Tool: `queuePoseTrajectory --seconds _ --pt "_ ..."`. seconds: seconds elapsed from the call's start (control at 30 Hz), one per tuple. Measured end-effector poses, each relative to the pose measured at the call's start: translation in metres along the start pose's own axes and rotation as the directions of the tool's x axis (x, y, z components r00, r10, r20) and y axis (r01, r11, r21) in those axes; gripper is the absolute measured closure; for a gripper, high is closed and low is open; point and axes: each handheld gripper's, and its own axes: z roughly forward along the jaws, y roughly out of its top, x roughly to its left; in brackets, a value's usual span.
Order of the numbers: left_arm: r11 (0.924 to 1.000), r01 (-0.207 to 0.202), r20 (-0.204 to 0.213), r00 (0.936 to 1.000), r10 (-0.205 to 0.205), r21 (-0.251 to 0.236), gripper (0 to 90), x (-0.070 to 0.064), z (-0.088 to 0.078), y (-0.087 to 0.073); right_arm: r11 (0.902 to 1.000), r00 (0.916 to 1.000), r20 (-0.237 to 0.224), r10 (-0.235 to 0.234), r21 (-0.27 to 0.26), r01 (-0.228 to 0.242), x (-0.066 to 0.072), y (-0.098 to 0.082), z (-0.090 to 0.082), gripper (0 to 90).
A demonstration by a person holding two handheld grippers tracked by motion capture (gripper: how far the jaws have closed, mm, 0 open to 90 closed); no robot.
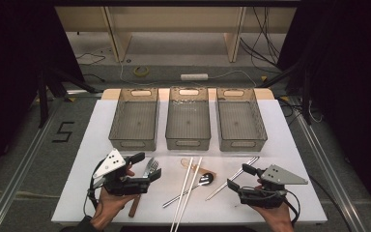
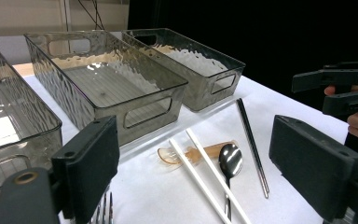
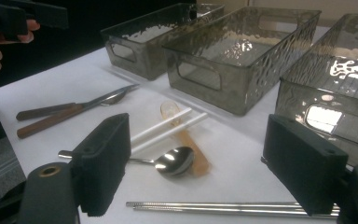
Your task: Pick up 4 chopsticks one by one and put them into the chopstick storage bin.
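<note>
**Both tongs spread and empty over unsorted cutlery**

High view: The left tongs [image 1: 147, 166] hover spread, holding nothing, directly above the metal fork with wooden handle [image 1: 149, 167]. The right tongs [image 1: 239, 177] are likewise spread and empty, with the pair of steel chopsticks [image 1: 233, 178] just beside their tips. Between the two tongs lie the pair of white plastic chopsticks [image 1: 187, 192], crossing a metal spoon [image 1: 204, 180] and an amber translucent plastic spoon [image 1: 193, 164]. Beyond them, three smoky clear plastic bins [image 1: 188, 120] stand empty on the white worktop [image 1: 280, 145].

Left gripper view: The fork's tines [image 2: 103, 211] sit just below the spread jaws.

Right gripper view: The steel chopsticks [image 3: 214, 208] lie across and under the open jaws.

Risk: A grip on the steel pair may catch one stick only, since they lie thin and flat. Lifting from the crossed pile could drag neighbouring pieces.
</note>
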Motion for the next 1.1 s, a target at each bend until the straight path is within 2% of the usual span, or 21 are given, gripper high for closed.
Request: queuePoseTrajectory --seconds 0.23,0.47,0.5,0.53,0.63,0.67,0.7,0.77,0.83,0.87,0.9,0.93,1.03,1.07,1.1 --pt "1.0000 0.003 0.001 1.0000 -0.003 0.001 15.4 0.000 0.000 0.000 0.9997 0.9998 -0.012 -0.017 0.019 0.017 0.001 0.000 0.001 25.6" --pt "1.0000 0.003 0.003 1.0000 -0.003 0.001 15.4 0.000 0.000 0.000 0.9950 0.9985 -0.034 -0.043 0.089 0.045 -0.004 0.002 0.004 26.3" --pt "1.0000 0.003 0.004 1.0000 -0.003 0.001 15.4 0.000 0.000 0.000 0.9934 0.9982 -0.041 -0.043 0.104 0.047 -0.005 0.003 0.005 26.3" --pt "1.0000 0.003 0.005 1.0000 -0.003 0.002 15.4 0.000 0.001 0.000 0.9899 0.9969 -0.043 -0.067 0.123 0.071 -0.005 0.005 0.006 26.3" --pt "1.0000 0.004 0.002 1.0000 -0.004 0.002 15.4 0.000 0.001 0.000 0.9852 0.9952 -0.047 -0.086 0.145 0.092 -0.006 0.007 0.007 26.3" --pt "1.0000 0.005 0.003 1.0000 -0.005 0.002 15.4 0.000 0.001 0.000 0.9774 0.9920 -0.062 -0.110 0.175 0.119 -0.009 0.011 0.009 26.7" --pt "1.0000 0.004 0.003 1.0000 -0.004 0.002 15.4 0.000 0.000 0.000 0.9774 0.9920 -0.062 -0.110 0.175 0.119 -0.009 0.011 0.009 26.7" --pt "1.0000 0.004 0.002 1.0000 -0.004 0.003 15.4 0.000 0.000 0.000 0.9635 0.9872 -0.059 -0.148 0.217 0.157 -0.012 0.016 0.010 27.2" --pt "1.0000 0.005 0.003 1.0000 -0.005 0.003 15.4 0.000 0.001 0.000 0.9466 0.9814 -0.081 -0.174 0.261 0.189 -0.017 0.020 0.013 28.2" --pt "1.0000 0.005 0.003 1.0000 -0.005 0.002 15.4 0.000 0.001 0.000 0.9287 0.9760 -0.100 -0.194 0.302 0.215 -0.021 0.024 0.016 28.4" --pt "1.0000 0.004 0.003 1.0000 -0.004 0.002 15.4 0.000 0.001 0.000 0.9287 0.9760 -0.100 -0.194 0.302 0.215 -0.021 0.024 0.016 28.4" --pt "1.0000 0.004 0.003 1.0000 -0.004 0.002 15.4 0.000 0.001 0.000 0.9188 0.9724 -0.103 -0.209 0.320 0.232 -0.023 0.026 0.018 28.4" --pt "1.0000 0.005 0.003 1.0000 -0.005 0.003 15.4 0.001 0.000 0.000 0.8863 0.9618 -0.120 -0.246 0.374 0.273 -0.026 0.032 0.024 28.6" --pt "1.0000 0.006 0.003 1.0000 -0.006 0.003 15.4 0.001 0.000 0.000 0.8655 0.9531 -0.139 -0.269 0.399 0.302 -0.028 0.034 0.028 29.1" --pt "1.0000 0.005 0.003 1.0000 -0.005 0.003 15.4 0.001 0.000 0.000 0.8655 0.9531 -0.139 -0.269 0.399 0.302 -0.028 0.034 0.028 29.1"
